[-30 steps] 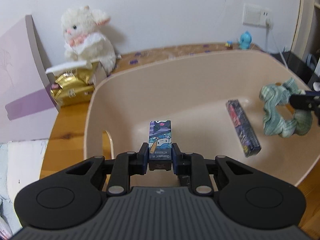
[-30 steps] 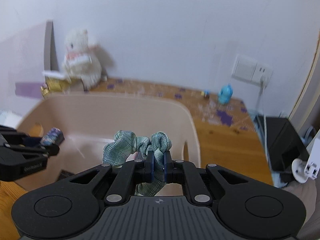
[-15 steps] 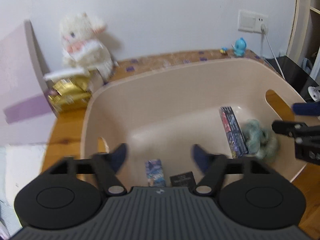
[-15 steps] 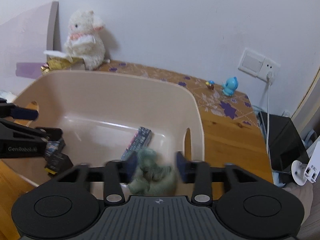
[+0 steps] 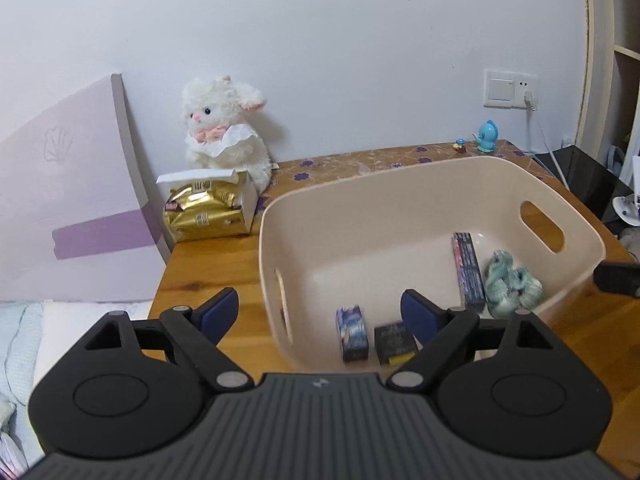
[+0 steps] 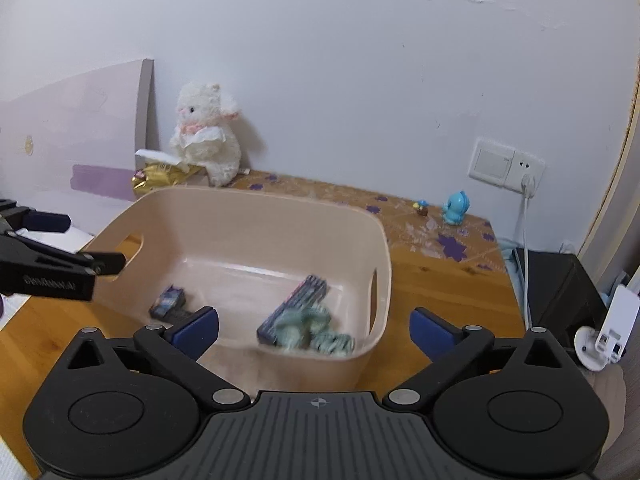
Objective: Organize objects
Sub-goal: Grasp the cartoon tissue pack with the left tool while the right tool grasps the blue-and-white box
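A beige plastic bin (image 5: 352, 216) (image 6: 256, 216) stands on the wooden table. In it lie a small blue printed box (image 5: 352, 332) (image 6: 167, 300), a small black box (image 5: 394, 342), a long dark box (image 5: 467, 272) (image 6: 294, 306) and a green scrunchie (image 5: 512, 284) (image 6: 320, 332). My left gripper (image 5: 320, 312) is open and empty above the bin's near left side. My right gripper (image 6: 314, 330) is open and empty above the bin's near right side. The left gripper also shows in the right wrist view (image 6: 60, 264).
A white plush lamb (image 5: 224, 136) (image 6: 206, 136) sits at the back by a gold packet (image 5: 204, 210) in a white box. A pink board (image 5: 68, 216) leans on the left. A blue figurine (image 5: 488, 136) (image 6: 456, 208) and wall socket (image 6: 506, 164) are at the back right.
Both grippers opened and pulled back and up. The small blue box and the green scrunchie dropped out of them and now lie in the bin.
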`<action>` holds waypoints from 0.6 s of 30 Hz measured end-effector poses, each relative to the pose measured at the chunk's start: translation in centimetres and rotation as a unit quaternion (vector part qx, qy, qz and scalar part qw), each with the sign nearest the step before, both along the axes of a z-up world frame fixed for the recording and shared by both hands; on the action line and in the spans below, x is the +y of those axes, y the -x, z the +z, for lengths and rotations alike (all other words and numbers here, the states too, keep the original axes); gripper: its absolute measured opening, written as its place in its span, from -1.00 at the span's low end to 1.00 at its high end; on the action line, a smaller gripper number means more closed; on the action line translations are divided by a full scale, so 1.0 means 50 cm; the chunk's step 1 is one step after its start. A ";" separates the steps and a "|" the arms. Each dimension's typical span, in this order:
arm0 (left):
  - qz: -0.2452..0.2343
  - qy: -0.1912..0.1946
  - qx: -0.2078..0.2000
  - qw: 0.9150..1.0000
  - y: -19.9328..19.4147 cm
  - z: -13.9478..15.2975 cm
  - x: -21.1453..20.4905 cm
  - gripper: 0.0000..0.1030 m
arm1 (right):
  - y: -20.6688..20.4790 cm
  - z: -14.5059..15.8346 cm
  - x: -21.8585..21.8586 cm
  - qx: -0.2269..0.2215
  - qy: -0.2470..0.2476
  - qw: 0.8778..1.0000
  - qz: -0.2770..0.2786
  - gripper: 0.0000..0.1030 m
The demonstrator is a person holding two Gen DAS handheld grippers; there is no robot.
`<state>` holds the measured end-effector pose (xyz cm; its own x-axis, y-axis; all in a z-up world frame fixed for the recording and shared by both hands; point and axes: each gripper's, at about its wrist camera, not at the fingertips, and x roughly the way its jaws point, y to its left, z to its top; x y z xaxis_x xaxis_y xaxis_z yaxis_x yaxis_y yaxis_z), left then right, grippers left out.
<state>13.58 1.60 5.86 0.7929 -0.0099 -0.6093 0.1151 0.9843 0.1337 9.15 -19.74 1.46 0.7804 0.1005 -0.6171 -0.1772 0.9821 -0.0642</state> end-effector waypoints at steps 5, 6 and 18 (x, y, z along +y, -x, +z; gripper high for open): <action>0.004 0.005 0.013 1.000 0.044 -0.020 0.022 0.73 | 0.020 -0.050 0.007 0.033 0.005 0.999 0.001 1.00; 0.004 0.006 0.019 1.000 0.050 -0.026 0.025 0.73 | 0.023 -0.061 0.006 0.040 0.004 0.999 0.001 1.00; 0.011 0.032 0.096 0.995 0.056 -0.148 0.012 0.73 | 0.019 -0.170 -0.002 0.098 -0.010 0.995 -0.013 1.00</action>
<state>10.80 2.22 -1.54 0.6617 -0.0378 -0.7488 0.1113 0.9926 0.0482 8.19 -19.83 -7.01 0.6482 0.0963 -0.7554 -0.1592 0.9872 -0.0107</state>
